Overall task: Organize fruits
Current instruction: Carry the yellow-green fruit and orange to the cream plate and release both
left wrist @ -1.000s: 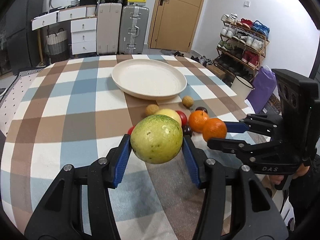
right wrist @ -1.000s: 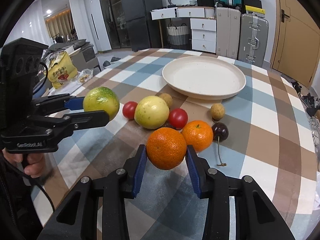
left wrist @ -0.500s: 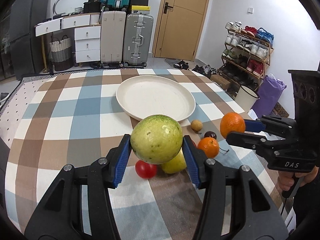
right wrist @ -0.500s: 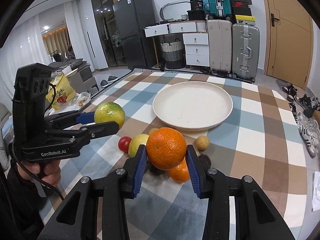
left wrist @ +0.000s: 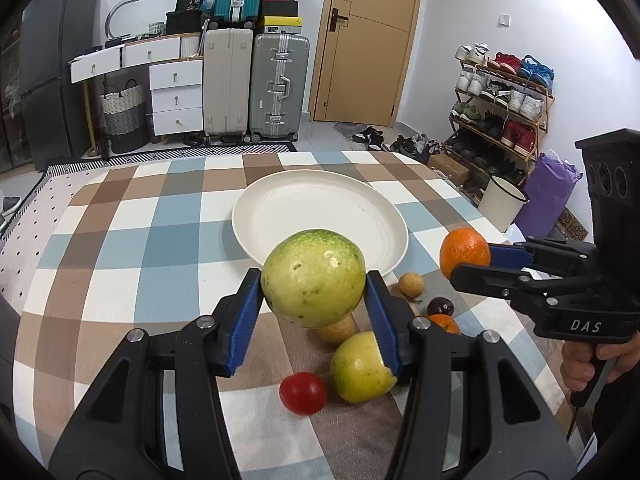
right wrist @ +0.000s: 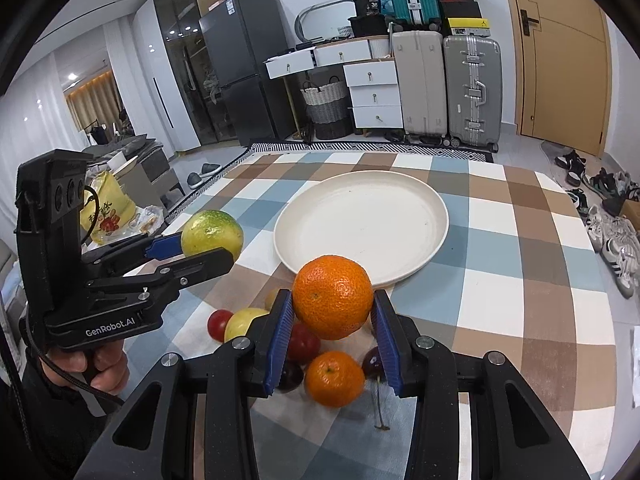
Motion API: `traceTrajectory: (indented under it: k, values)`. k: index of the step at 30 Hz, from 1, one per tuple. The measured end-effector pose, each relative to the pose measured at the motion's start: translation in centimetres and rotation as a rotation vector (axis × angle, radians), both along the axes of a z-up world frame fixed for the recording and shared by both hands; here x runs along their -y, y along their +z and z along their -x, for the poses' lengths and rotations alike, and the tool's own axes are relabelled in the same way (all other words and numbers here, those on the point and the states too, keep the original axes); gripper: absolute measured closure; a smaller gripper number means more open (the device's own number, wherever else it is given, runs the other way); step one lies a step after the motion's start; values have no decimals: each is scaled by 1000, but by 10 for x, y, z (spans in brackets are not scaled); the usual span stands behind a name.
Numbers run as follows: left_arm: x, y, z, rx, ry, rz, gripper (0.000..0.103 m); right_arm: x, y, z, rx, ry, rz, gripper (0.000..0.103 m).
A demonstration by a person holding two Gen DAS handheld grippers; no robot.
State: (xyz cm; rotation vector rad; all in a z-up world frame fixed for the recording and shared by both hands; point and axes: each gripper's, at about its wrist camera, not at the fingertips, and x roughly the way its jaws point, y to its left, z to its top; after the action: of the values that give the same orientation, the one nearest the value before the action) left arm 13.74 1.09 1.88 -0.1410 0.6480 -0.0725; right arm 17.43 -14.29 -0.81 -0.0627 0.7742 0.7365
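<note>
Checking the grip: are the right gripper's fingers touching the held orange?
Touching. The right wrist view shows both blue fingers pressed against the orange, held above the table.

1. White walls and a pale floor are framing the room.
2. A wooden door is standing shut.
3. Two suitcases are sitting beside white drawers.
4. A shoe rack is lining the right wall.
5. A dark fridge is standing near curtains.

The checked tabletop carries a white plate, with tomato, orange and other fruit near it.
</note>
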Motion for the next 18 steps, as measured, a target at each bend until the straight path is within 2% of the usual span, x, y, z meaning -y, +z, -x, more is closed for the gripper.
traceTrajectory:
  k: [18]
  values:
    - [-4, -25, -59, -34, -8, -25, 54, -23, -19, -45, -80, -44, 26, 63]
